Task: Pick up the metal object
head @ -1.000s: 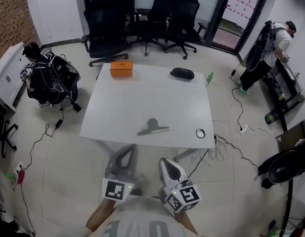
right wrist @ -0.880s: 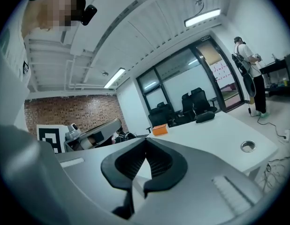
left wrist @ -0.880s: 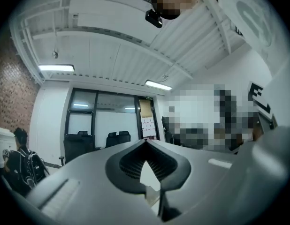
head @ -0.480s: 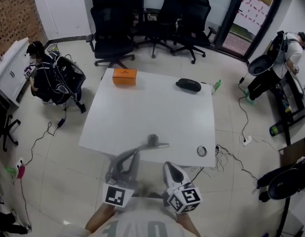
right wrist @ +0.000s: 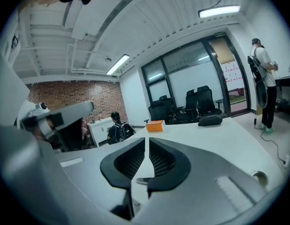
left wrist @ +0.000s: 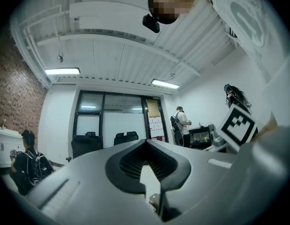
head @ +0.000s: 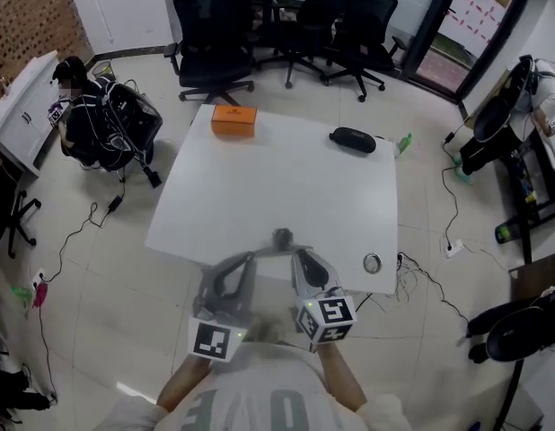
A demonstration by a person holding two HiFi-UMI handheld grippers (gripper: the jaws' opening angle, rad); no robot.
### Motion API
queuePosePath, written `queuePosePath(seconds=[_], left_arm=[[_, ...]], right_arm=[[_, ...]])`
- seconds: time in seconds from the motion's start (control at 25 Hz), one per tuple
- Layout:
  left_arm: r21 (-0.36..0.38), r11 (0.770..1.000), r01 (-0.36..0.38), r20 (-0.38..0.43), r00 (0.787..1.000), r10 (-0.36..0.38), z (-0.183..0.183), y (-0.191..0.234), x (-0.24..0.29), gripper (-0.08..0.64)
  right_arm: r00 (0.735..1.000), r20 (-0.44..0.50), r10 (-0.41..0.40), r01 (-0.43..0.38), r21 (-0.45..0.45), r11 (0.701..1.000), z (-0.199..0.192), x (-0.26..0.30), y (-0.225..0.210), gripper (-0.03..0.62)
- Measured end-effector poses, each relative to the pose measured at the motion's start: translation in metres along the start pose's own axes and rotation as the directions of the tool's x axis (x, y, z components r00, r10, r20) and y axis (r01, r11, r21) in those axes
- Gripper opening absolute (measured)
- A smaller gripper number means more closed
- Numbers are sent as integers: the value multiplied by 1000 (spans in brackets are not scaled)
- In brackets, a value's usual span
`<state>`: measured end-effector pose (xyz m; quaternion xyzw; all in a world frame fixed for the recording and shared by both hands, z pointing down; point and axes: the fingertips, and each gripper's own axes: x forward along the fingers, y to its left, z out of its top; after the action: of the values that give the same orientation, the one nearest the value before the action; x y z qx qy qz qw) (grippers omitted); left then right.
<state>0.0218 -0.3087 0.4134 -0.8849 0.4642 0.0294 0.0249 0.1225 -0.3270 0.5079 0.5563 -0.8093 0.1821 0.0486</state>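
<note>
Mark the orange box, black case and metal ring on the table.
orange box (head: 234,119), head view, middle of its top face.
black case (head: 352,139), head view, middle of its top.
metal ring (head: 365,262), head view, left side of its band.

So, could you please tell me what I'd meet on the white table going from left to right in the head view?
Orange box → metal object → black case.
</note>
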Motion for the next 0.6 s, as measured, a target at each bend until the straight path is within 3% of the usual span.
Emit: queuePosePath(seconds=[0.04, 0.12, 0.24, 0.4, 0.6], left_arm=[[1, 1000, 2, 1, 1000, -2, 0, -1, 0, 2], [-1, 1000, 12, 4, 1000, -12, 0, -5, 0, 2], [-16, 999, 29, -1, 1000, -29, -1, -11, 0, 2], [-28, 999, 26, -9, 1000, -26, -5, -11, 2, 2], [-28, 1000, -7, -14, 1000, 7, -7, -5, -4, 2]], right_arm=[[1000, -28, -6, 6, -9, 1000, -7, 15, -6, 49], [995, -98, -33, 33, -5, 999, -27, 46, -21, 252], [974, -213, -71, 70, -14, 997, -56, 88, -34, 405], [920, -374, -112, 98, -57, 994, -98, 128, -43, 419], [869, -473, -146, 163, -5, 987, -135, 137, -51, 401]])
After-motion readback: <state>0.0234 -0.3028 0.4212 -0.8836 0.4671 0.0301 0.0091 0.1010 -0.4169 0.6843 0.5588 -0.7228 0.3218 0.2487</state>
